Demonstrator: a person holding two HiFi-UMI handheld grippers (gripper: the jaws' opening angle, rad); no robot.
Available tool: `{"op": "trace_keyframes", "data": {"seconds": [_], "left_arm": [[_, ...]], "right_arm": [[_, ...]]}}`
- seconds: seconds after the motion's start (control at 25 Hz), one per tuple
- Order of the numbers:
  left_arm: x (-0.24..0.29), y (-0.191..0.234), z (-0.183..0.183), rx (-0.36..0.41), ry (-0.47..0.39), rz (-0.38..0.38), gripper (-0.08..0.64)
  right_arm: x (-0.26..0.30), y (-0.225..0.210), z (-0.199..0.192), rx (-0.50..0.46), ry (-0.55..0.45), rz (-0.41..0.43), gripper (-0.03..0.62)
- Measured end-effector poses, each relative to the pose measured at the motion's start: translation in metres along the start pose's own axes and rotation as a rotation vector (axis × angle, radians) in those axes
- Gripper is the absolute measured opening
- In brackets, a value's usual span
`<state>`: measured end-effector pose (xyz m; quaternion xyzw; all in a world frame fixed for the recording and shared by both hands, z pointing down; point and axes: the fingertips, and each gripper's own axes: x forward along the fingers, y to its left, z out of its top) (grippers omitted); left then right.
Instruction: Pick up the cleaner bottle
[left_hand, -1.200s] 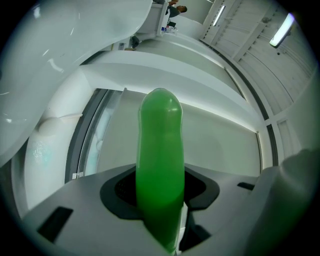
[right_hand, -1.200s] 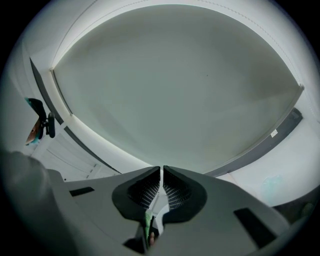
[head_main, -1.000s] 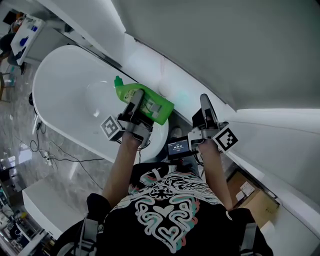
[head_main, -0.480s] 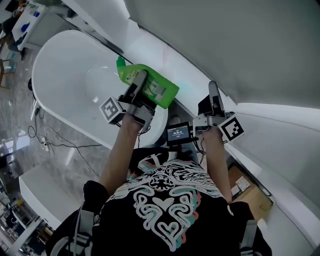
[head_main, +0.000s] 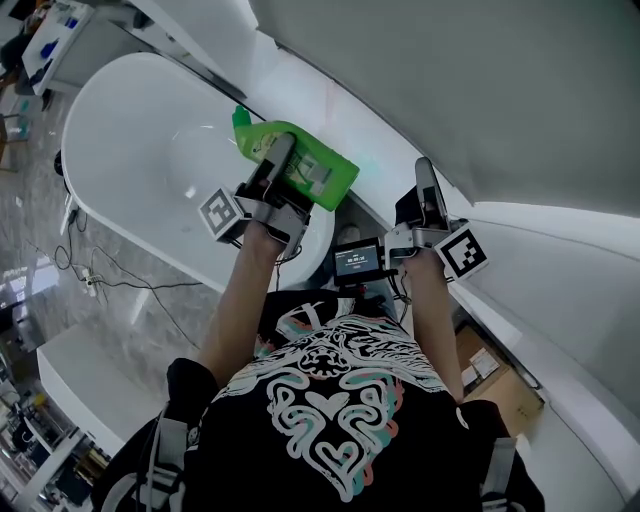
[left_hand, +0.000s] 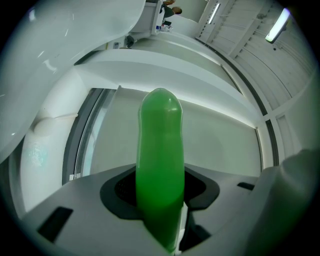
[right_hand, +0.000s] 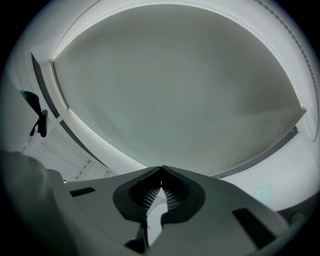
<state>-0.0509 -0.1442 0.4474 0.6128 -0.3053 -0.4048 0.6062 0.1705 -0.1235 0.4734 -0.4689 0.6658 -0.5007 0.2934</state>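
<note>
The green cleaner bottle (head_main: 318, 172) is off every surface, gripped in the left gripper (head_main: 282, 150) and held in the air over the far end of the white bathtub (head_main: 125, 130), close to the white ledge (head_main: 335, 112) that runs along the wall behind it. It lies tilted on its side, its green cap (head_main: 240, 121) pointing toward the tub and its label (head_main: 303, 176) facing up; how much liquid it holds cannot be told. In the left gripper view the bottle rises as a green column between the two jaws, which press on it from both sides. The right gripper (head_main: 424, 172) hangs beside it over the ledge, apart from the bottle, and in its own view the jaws meet at the tips with nothing between them. Each gripper carries a marker cube (head_main: 221, 214), and a small lit screen (head_main: 357, 262) sits by the right one. The tub's basin shows only bare white wall. On the marble floor (head_main: 35, 235) beside the tub trail dark cables (head_main: 100, 290), and an open cardboard box (head_main: 505, 395) stands at the person's right; its contents are too small to make out.
</note>
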Motion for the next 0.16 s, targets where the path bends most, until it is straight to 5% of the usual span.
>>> {"op": "trace_keyframes", "data": {"seconds": [0.16], "left_arm": [[0.0001, 0.0020, 0.0005, -0.002, -0.003, 0.000, 0.192]], "right_arm": [[0.0000, -0.0084, -0.0010, -0.024, 0.009, -0.021, 0.028]]}}
